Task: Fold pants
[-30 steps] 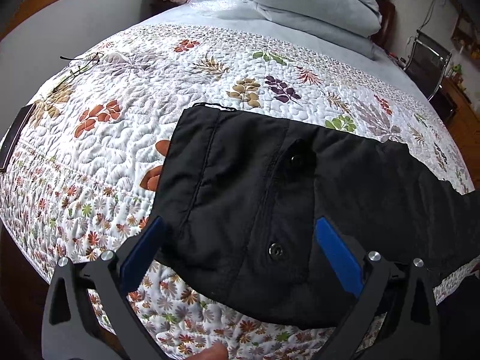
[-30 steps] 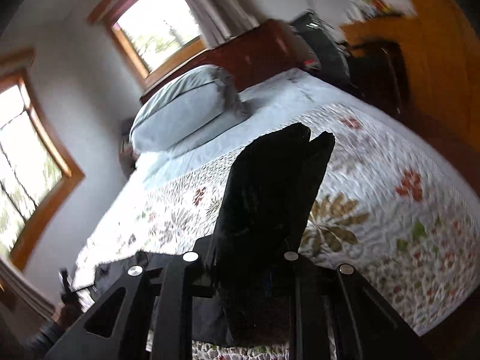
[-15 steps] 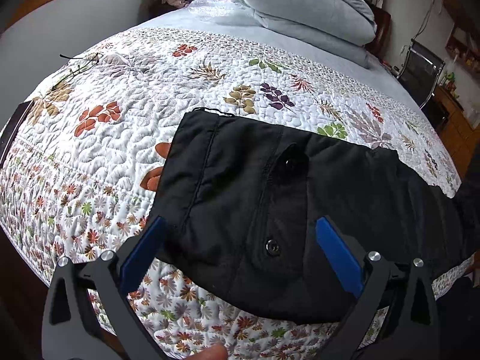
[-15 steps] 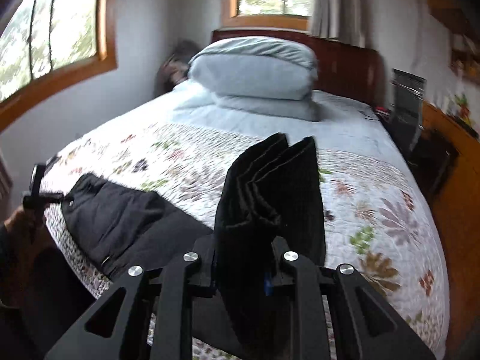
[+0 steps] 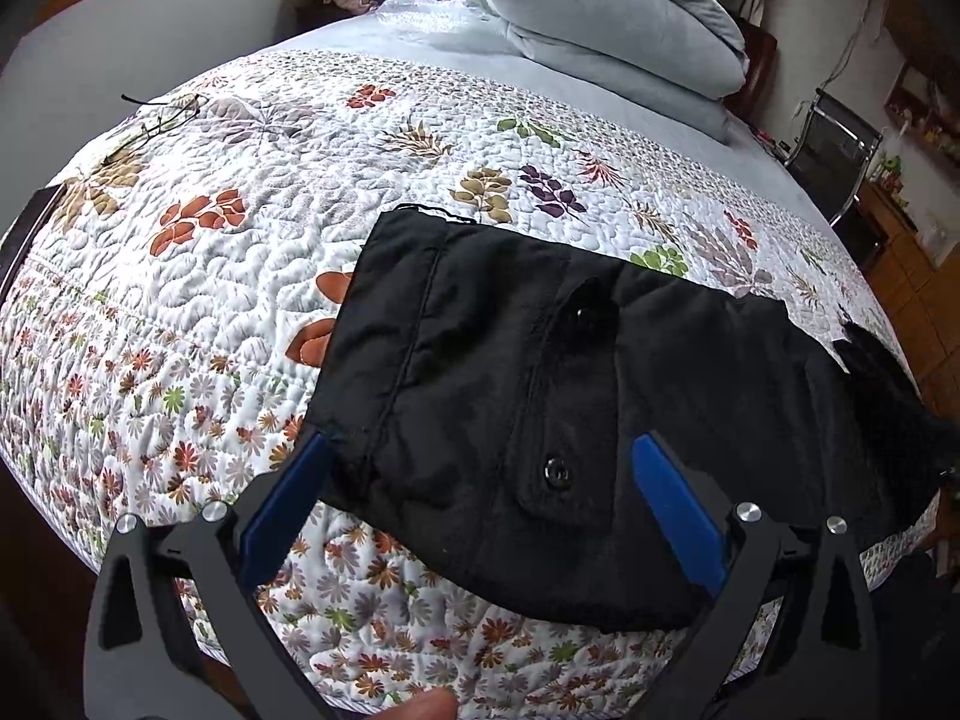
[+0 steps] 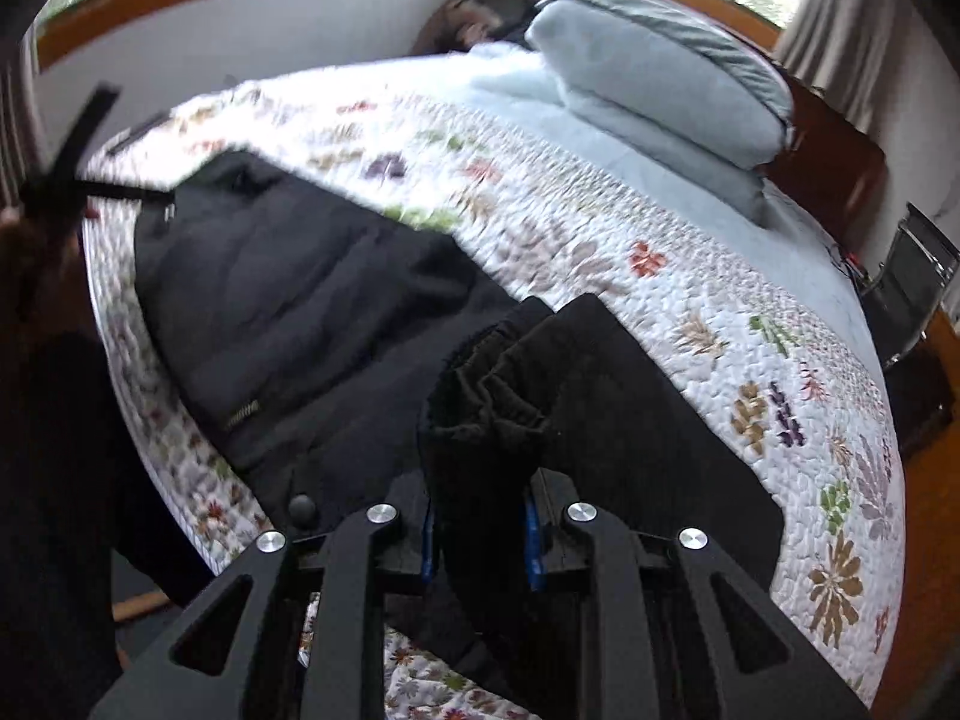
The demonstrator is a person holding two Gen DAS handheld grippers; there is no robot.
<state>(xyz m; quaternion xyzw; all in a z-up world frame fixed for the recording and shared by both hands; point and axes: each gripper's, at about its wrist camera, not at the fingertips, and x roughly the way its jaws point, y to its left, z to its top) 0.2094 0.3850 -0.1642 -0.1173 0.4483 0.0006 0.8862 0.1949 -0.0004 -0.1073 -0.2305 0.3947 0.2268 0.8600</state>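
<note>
Black pants (image 5: 540, 390) lie flat on the floral quilt (image 5: 240, 276), their waist end with two snap buttons close below my left gripper (image 5: 480, 444). Its blue pads (image 5: 678, 516) stand wide apart above the cloth and touch nothing, so it is open. In the right wrist view my right gripper (image 6: 480, 516) is shut on the bunched leg ends (image 6: 498, 396), held just above the rest of the pants (image 6: 288, 312). That lifted cloth shows as a dark flap (image 5: 888, 396) at the right edge of the left wrist view. The left gripper (image 6: 72, 180) appears blurred at far left.
A folded grey duvet (image 5: 612, 18) lies at the head of the bed. Eyeglasses (image 5: 162, 120) rest on the quilt at far left, and a flat dark device (image 5: 27, 228) sits at the left edge. A chair (image 5: 834, 144) and wooden furniture stand to the right.
My right gripper has swung across the bed toward the waist end, rolling upright and sinking, with the leg ends still in it. The left gripper has stayed over the waist, open.
</note>
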